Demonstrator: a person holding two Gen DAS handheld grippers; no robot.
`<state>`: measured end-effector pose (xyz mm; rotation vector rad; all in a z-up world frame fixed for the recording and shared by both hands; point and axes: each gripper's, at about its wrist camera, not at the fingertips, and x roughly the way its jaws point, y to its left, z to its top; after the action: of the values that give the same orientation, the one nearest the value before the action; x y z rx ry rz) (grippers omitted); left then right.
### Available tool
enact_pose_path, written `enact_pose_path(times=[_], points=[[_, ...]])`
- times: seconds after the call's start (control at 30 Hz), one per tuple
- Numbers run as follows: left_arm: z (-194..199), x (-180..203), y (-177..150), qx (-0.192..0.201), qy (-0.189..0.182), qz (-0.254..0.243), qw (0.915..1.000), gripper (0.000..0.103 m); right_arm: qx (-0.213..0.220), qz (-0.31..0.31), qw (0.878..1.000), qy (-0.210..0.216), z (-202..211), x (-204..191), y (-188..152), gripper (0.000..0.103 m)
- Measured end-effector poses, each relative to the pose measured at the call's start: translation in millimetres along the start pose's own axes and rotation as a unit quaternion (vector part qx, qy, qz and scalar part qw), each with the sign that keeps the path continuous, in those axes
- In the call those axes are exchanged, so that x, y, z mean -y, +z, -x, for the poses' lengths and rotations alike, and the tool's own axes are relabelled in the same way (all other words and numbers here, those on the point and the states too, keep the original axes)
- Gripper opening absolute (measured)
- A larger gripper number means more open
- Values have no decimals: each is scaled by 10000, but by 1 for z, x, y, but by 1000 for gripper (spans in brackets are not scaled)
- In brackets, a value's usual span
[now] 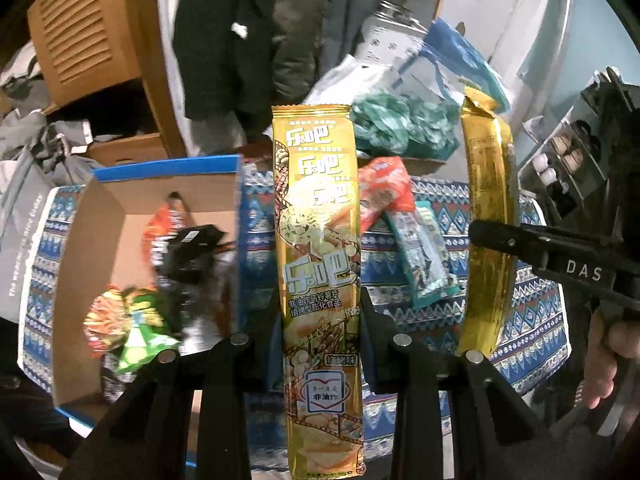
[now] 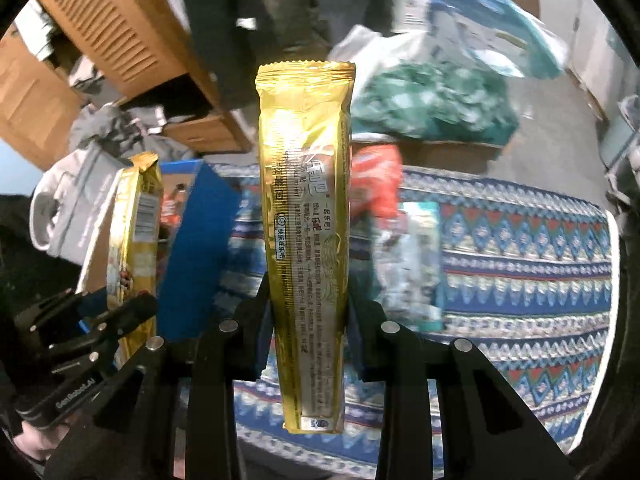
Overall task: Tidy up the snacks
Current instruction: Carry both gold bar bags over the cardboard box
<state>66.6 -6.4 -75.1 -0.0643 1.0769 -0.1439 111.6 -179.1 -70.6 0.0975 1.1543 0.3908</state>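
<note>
My left gripper (image 1: 320,320) is shut on a long gold chip packet (image 1: 318,216), held upright with its printed front to the camera. My right gripper (image 2: 308,304) is shut on a second gold chip packet (image 2: 306,200), upright, back side showing. Each packet shows in the other view: the right one at the right of the left wrist view (image 1: 486,216), the left one at the left of the right wrist view (image 2: 138,232). An open cardboard box with a blue rim (image 1: 100,216) holds several snack bags (image 1: 132,324) at left.
A red snack bag (image 1: 386,190) and a teal packet (image 1: 424,256) lie on the blue patterned cloth (image 2: 520,264). A green bundle (image 2: 432,104), a blue plastic bag (image 1: 460,56), a wooden cabinet (image 1: 92,36) and clothes stand behind.
</note>
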Motion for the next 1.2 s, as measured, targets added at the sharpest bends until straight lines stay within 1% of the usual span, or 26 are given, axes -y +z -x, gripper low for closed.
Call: enact_pose_path(times=[0.13, 0.4, 0.5, 0.57, 0.67, 0.83, 0.93, 1.07, 1.2], points=[[15, -27, -1, 125, 129, 127, 9998, 32, -17, 206, 9997, 130, -6, -31, 7, 30], [24, -78, -6, 150, 457, 302, 9984, 33, -60, 497, 9974, 527, -17, -94, 20, 30], [25, -94, -5, 157, 511, 420, 9977, 33, -126, 530, 9962, 684, -27, -115, 24, 30], [26, -106, -6, 166, 459, 541, 9973, 33, -203, 539, 9952, 790, -35, -130, 25, 30], [27, -125, -8, 205, 418, 779, 9959, 33, -291, 513, 9925, 1073, -45, -145, 27, 30], [27, -149, -13, 245, 517, 953, 9938, 33, -413, 577, 9919, 1049, -63, -167, 28, 30], [25, -161, -13, 253, 577, 1100, 9919, 33, -562, 524, 9907, 1127, -74, -174, 27, 30], [21, -170, -13, 305, 779, 1093, 9905, 33, -653, 481, 9901, 1146, -87, -184, 25, 30], [17, -178, -13, 290, 687, 1215, 9898, 33, -673, 549, 9903, 1088, -95, -196, 23, 30]])
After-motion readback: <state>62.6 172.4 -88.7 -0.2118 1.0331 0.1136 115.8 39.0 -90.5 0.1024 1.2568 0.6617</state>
